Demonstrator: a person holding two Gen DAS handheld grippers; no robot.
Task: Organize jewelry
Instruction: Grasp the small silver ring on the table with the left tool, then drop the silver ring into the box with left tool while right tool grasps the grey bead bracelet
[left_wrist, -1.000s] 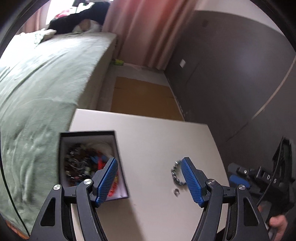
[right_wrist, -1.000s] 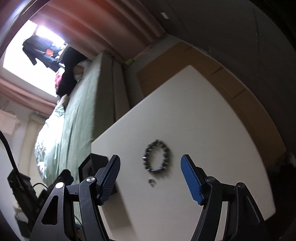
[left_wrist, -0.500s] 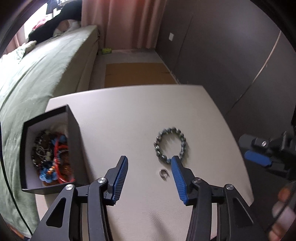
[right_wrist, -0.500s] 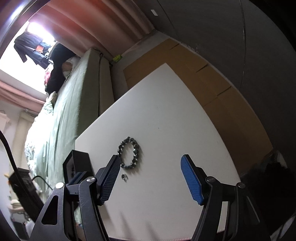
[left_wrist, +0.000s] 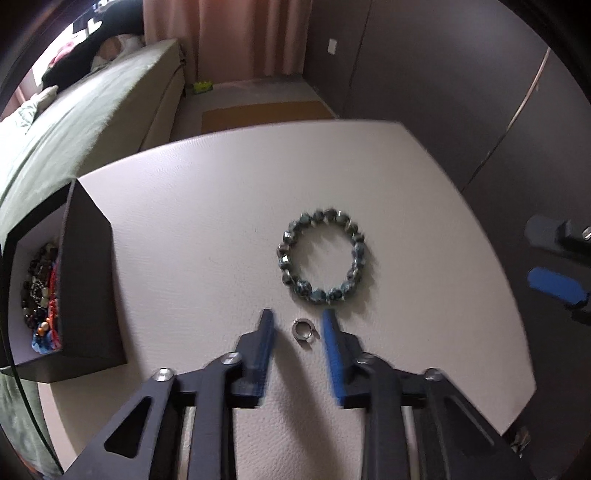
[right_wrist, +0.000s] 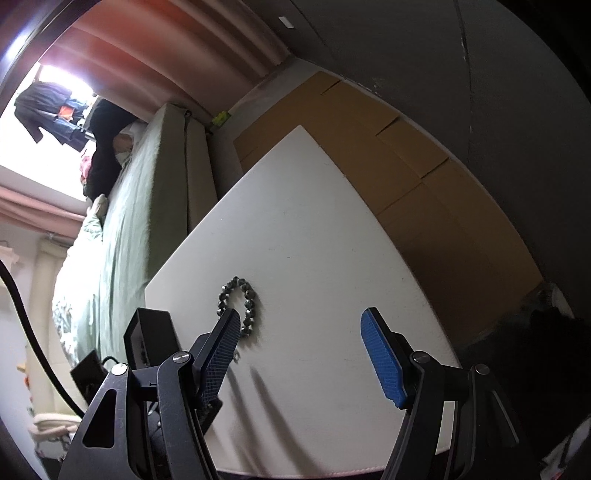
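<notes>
A small silver ring (left_wrist: 302, 329) lies on the white table (left_wrist: 207, 229). My left gripper (left_wrist: 297, 325) is low over the table with its blue fingers either side of the ring, a narrow gap left, not touching it. A dark beaded bracelet (left_wrist: 320, 256) lies just beyond the ring; it also shows in the right wrist view (right_wrist: 238, 301). A black box (left_wrist: 85, 280) holding several bead pieces stands at the table's left edge. My right gripper (right_wrist: 299, 328) is wide open and empty above the table's right side.
A bed with a green cover (left_wrist: 70, 129) runs along the table's left side. Brown cardboard (right_wrist: 424, 177) lies on the floor past the far and right edges. A dark wall (left_wrist: 461, 92) stands on the right.
My left gripper has moved forward and down, and its fingers have narrowed around the ring. My right gripper has drawn back to the right, staying open.
</notes>
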